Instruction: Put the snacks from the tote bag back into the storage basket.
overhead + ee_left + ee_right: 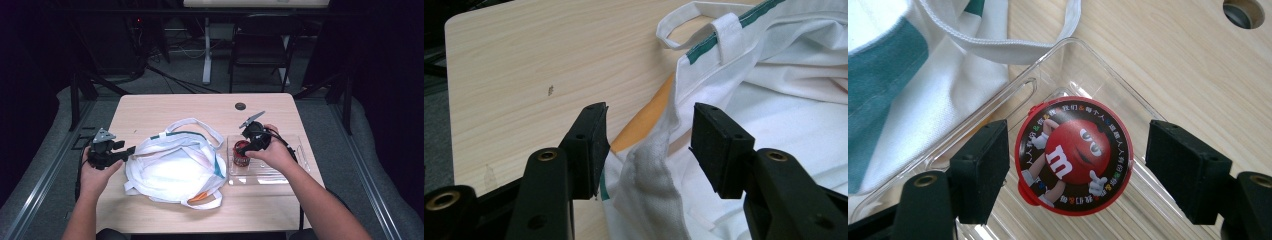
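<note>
The right hand-held gripper (1078, 170) hangs released astride the stiff, slick candy tub (1074, 156) (best pinched across its lid rim) in the clear tray (295, 172) by the bench's right edge

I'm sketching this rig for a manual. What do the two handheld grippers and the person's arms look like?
Both are black. The left gripper carries a grey three-cornered plate on top, as does the right gripper, and a black cable trails from each. Each has two blocky black jaws with rectangular pads and brass-coloured rivets at the joints. The forearms are bare, with no sleeves or gloves visible.
</note>
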`<state>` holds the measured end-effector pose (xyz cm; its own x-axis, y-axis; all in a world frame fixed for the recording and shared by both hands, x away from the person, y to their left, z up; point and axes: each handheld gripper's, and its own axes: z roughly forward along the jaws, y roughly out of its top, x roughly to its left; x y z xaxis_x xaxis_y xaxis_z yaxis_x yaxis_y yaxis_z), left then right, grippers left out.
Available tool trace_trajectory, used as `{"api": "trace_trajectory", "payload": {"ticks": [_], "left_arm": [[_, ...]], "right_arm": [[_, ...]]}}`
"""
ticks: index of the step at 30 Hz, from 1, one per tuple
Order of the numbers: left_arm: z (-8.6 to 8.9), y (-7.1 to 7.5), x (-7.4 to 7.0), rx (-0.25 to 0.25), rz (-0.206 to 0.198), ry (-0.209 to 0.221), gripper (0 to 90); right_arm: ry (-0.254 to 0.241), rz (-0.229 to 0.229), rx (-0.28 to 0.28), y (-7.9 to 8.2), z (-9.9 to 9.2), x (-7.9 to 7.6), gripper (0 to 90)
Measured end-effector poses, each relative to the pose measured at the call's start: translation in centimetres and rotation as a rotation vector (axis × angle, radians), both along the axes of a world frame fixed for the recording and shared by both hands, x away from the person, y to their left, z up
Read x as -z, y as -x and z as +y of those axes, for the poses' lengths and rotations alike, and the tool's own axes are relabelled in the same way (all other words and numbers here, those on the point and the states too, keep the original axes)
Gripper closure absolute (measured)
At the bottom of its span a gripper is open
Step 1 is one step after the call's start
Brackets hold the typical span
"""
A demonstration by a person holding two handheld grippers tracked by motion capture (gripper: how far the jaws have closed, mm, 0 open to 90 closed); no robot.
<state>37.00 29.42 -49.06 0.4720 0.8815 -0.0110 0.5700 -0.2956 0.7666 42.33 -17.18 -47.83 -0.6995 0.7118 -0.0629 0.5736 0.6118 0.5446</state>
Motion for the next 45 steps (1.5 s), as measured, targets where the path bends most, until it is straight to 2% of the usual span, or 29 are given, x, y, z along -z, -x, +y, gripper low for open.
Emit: {"api": "trace_trajectory", "payload": {"ticks": [15,20,22,30,45], "left_arm": [[0.0,0.0,-0.1,0.002,-0.003,0.001,48.8],[0.0,0.0,-0.1,0.002,-0.003,0.0,48.8],[0.0,0.0,-0.1,0.002,-0.001,-0.002,48.8],[0.0,0.0,0.0,-0.001,-0.001,0.0,48.8],[0.0,0.0,0.0,-0.002,-0.001,-0.003,48.8]], "right_arm": [[0.006,0.014,0.023,0.8,-0.9,0.2,25.9],[0.006,0.029,0.027,0.9,-1.3,0.5,26.4],[-0.017,0.033,0.032,0.9,-1.2,0.8,26.6],[-0.009,0.055,0.032,1.0,-1.4,1.6,26.8],[0.008,0.045,0.04,0.9,-1.0,2.5,27.1]]}}
